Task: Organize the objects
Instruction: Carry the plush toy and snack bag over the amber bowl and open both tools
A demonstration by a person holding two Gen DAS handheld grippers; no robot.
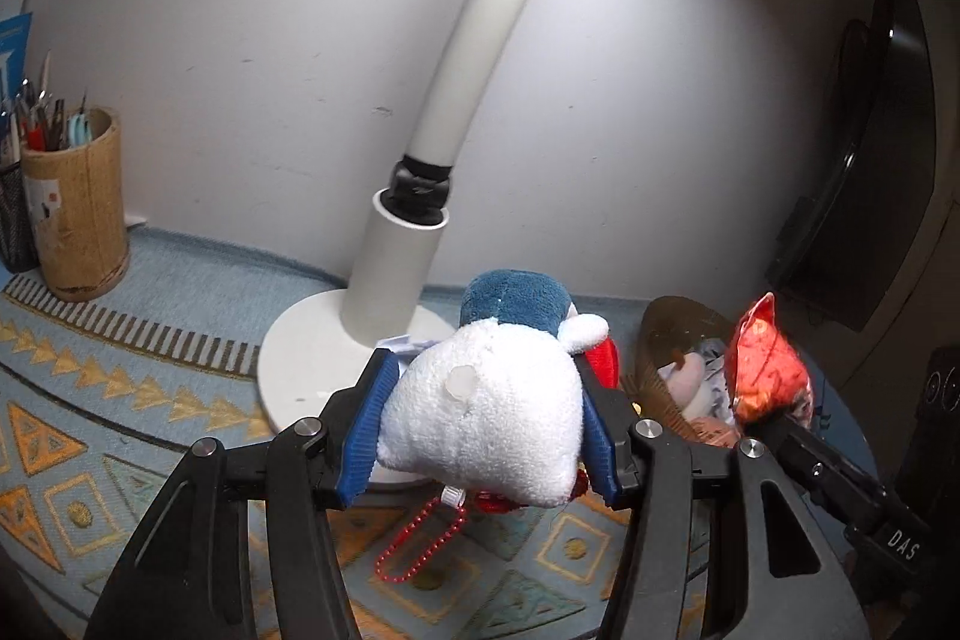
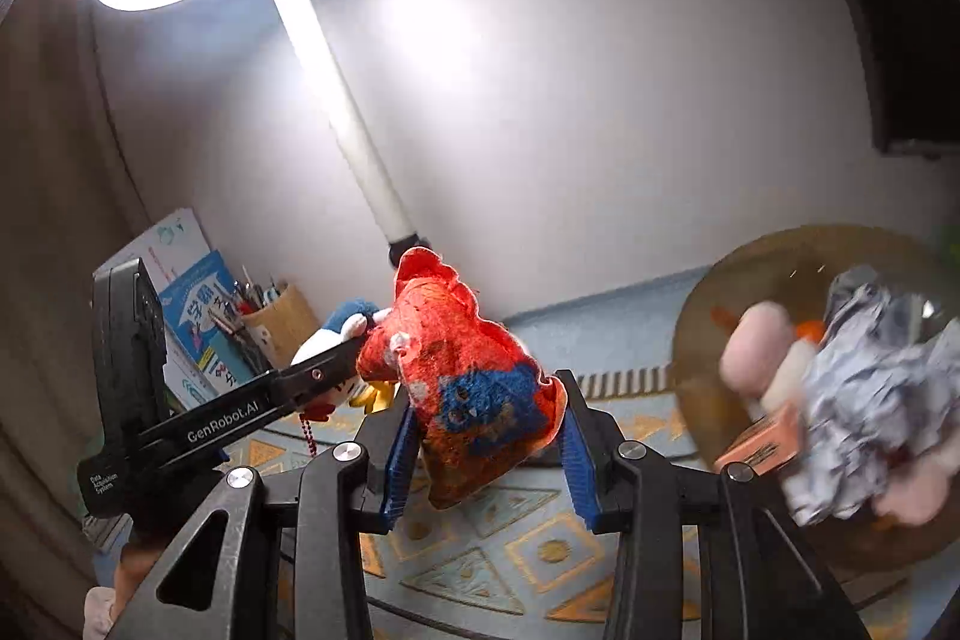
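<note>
Plainly, the left gripper [image 1: 483, 421] is clamped on a white and blue plush toy [image 1: 489, 412], squeezed across its soft body so that it is carried clear of the patterned cloth [image 1: 90, 400], its red bead chain [image 1: 420, 544] dangling free. Likewise the right gripper [image 2: 486, 436] is closed on a red embroidered pouch [image 2: 468, 388]. Both are held raised near the brown bowl [image 2: 750, 268], probably their destination, where other small things are already gathered, just beside the lamp base [image 1: 300, 370].

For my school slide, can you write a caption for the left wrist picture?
The left gripper holds a white and blue plush toy above the patterned mat, near the white lamp.
</note>
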